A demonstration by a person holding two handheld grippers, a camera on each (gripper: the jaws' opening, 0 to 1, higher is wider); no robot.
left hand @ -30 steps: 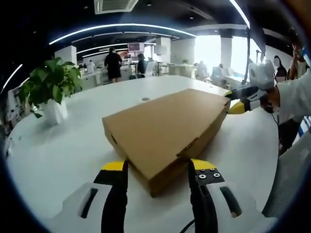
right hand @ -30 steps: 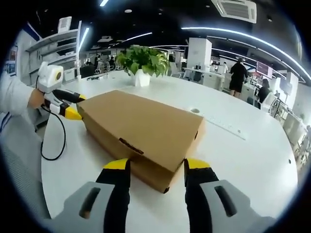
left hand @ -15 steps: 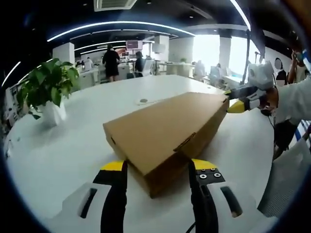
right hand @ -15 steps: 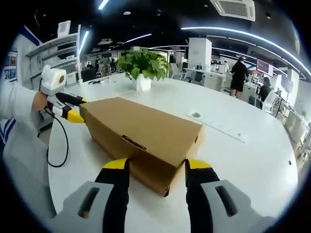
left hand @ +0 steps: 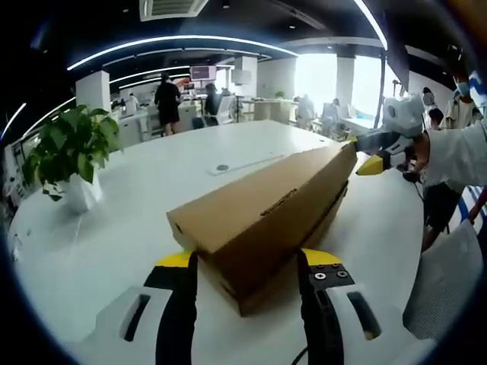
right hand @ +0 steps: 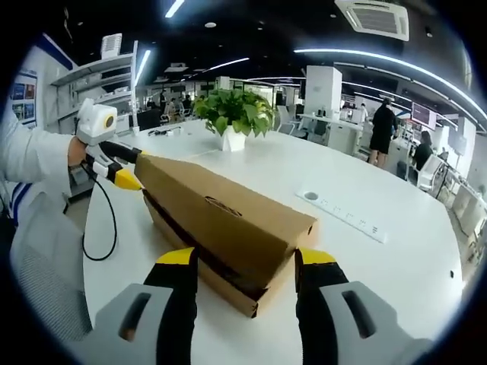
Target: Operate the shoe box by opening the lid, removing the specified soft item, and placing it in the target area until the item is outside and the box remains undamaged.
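Lid lifted since earlier; each hand-held gripper straddles box corner.

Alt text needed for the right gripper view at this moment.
A brown cardboard shoe box lies on a white round table, its lid lifted slightly, a dark gap showing along its side. The right gripper straddles the near corner, jaws apart; the left gripper meets the far end. A potted green plant stands behind.

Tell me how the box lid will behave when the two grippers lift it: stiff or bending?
The lid is a thin, long cardboard panel, so it probably flexes if raised unevenly. A dark gap already shows above the base, so it likely hinges up easily. The left gripper and right gripper hold opposite ends, which should limit twisting.
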